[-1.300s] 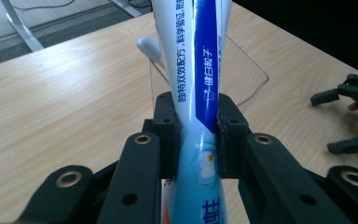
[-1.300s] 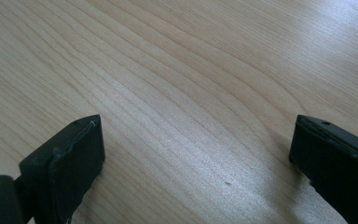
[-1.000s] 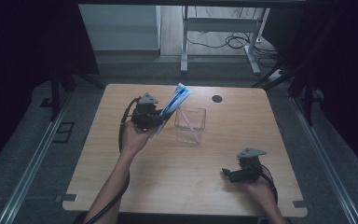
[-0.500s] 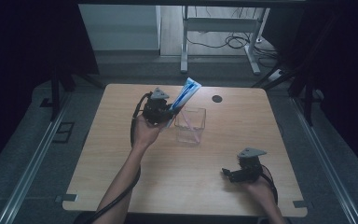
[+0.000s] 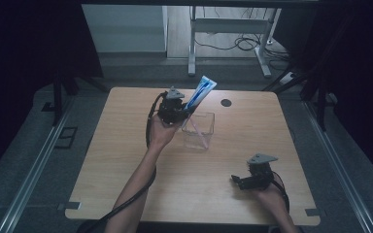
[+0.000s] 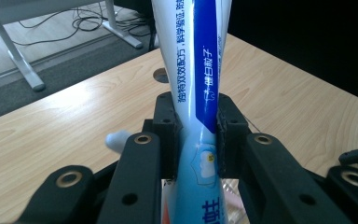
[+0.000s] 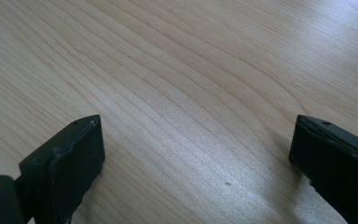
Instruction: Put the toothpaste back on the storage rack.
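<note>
The wooden table (image 5: 126, 160) spreads under both tools, its pale grain running wide beneath the right gripper's (image 7: 196, 154) jaws in the right gripper view. On it, just past the left gripper (image 5: 174, 109) and a little below its jaws, stands a clear container (image 5: 199, 130) with an open top; in the high view the gripper's front edge sits right beside the container's near-left rim, though whether they touch cannot be told. Farther beyond the left gripper, toward the table's far edge, is a small dark round hole (image 5: 226, 103) in the tabletop, which the left gripper view shows just to one side of the tube. The left gripper is clamped on a blue-and-white toothpaste tube (image 5: 200, 93): in the left gripper view the two black pads press against the tube's (image 6: 200, 93) sides, the printed body rising up and away from the jaws while its lower part runs down between the gripper's arms. From above, the tube leans out of the jaws up and to the right, its flat end hanging over the container's far-left corner. The right gripper rests low on the table, near the person's edge and well apart from the container and tube, held in the right hand (image 5: 267, 194); its jaws stand wide apart with only bare wood between them.
</note>
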Demonstrator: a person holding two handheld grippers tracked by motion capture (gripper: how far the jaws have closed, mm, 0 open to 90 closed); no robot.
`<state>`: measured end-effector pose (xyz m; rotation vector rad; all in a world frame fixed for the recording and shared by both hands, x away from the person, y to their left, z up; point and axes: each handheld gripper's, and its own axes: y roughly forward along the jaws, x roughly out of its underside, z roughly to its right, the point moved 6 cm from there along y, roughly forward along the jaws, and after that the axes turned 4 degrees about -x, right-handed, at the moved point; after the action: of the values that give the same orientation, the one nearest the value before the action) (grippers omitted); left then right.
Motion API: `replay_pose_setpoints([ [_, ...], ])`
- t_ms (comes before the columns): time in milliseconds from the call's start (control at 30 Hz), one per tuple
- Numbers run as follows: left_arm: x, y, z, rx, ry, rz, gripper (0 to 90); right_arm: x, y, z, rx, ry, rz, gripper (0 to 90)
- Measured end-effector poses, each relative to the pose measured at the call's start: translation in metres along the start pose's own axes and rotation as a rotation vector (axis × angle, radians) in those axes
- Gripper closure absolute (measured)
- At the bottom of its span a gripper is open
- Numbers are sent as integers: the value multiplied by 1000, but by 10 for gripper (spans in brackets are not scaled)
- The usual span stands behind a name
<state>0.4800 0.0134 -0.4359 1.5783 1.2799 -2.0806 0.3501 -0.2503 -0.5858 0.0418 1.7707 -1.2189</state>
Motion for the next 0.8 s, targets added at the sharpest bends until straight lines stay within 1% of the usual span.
replay_pose_setpoints([
  [200, -6, 10, 3, -2, 1, 15, 743, 0, 0, 0, 0, 0, 0, 33],
  [300, -8, 14, 5, -7, 8, 18, 743, 0, 0, 0, 0, 0, 0, 33],
  [367, -10, 19, 7, -5, 6, 27, 743, 0, 0, 0, 1, -2, 0, 33],
  [433, -10, 21, 7, -6, 8, 25, 743, 0, 0, 0, 1, -1, 0, 33],
  [467, -11, 25, 9, -7, 10, 27, 743, 0, 0, 0, 1, -1, 0, 33],
  [600, -10, 32, 10, -8, 6, 35, 743, 0, 0, 0, 1, -1, 0, 33],
  [633, -8, 36, 11, -8, 2, 34, 743, 0, 0, 0, 1, -1, 0, 33],
  [667, -7, 38, 11, -9, 6, 31, 743, 0, 0, 0, 0, -1, 0, 33],
  [800, -2, 43, 13, -9, 5, 23, 743, 0, 0, 0, 1, -1, 0, 33],
])
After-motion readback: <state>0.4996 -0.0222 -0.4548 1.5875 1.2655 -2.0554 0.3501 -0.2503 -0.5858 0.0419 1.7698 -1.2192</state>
